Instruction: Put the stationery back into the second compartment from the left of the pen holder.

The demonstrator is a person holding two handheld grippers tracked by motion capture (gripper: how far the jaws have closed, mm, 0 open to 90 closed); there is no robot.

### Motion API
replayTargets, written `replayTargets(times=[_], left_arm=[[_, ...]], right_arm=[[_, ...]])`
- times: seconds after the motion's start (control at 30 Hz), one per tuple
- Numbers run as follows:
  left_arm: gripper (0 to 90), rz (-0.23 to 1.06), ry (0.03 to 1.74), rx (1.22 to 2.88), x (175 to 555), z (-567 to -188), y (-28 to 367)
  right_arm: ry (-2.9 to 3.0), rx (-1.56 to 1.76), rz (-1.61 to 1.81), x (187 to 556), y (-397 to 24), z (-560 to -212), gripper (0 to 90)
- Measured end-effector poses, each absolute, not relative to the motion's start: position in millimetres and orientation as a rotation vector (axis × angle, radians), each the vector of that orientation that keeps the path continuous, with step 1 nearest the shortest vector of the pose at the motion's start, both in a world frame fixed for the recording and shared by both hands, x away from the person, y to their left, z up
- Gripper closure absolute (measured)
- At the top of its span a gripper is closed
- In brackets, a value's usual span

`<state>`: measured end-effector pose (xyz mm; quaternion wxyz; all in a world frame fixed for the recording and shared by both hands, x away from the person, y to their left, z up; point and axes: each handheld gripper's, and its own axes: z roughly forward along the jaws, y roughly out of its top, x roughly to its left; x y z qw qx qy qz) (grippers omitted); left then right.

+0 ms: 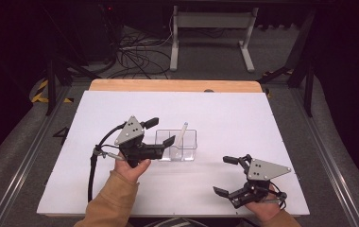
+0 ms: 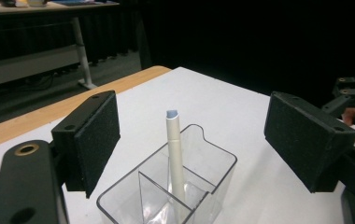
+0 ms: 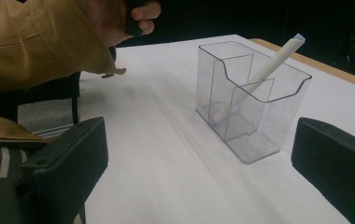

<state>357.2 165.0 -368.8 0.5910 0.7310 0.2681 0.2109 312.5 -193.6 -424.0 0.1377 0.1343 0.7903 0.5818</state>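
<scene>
A dark room surrounds a white tabletop point(image 1: 225, 109) with a wooden strip along its far edge, and at the top of the high view a white-legged stand and a tangle of cables sit on grey floor. Near the middle of that view stands a clear plastic organizer box point(image 1: 177, 145), split by inner walls into compartments. A white pen point(image 1: 182, 133) stands tilted in it, its lower end down in one compartment and its upper end leaning over the rim; in the left gripper view the pen point(image 2: 175, 156) rises near the centre of the frame, free of both pads. The left gripper point(image 1: 160, 131), just left of the box in the high view, is released: its jaws stand wide apart with nothing between them but air above the box point(image 2: 166, 186). The right gripper point(image 1: 226, 175) rests at the lower right of the high view, well apart from the box, its jaws also spread and grasping nothing. In the right gripper view the box point(image 3: 250, 98) sits right of centre, with the pen point(image 3: 259, 77) slanting toward the upper right, and a tan sleeve point(image 3: 31, 42) fills the upper left.
</scene>
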Motion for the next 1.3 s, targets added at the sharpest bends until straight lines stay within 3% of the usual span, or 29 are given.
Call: replayTargets(times=[0.63,1.3], left_arm=[[14.2,0.473,0.608,1.736,329,-371,226],[13.4,0.512,0.675,1.836,296,-424,274]], right_arm=[[2.263,0.430,1.678,313,-197,-425,4.3],[2.242,0.461,1.667,315,-200,-429,4.1]])
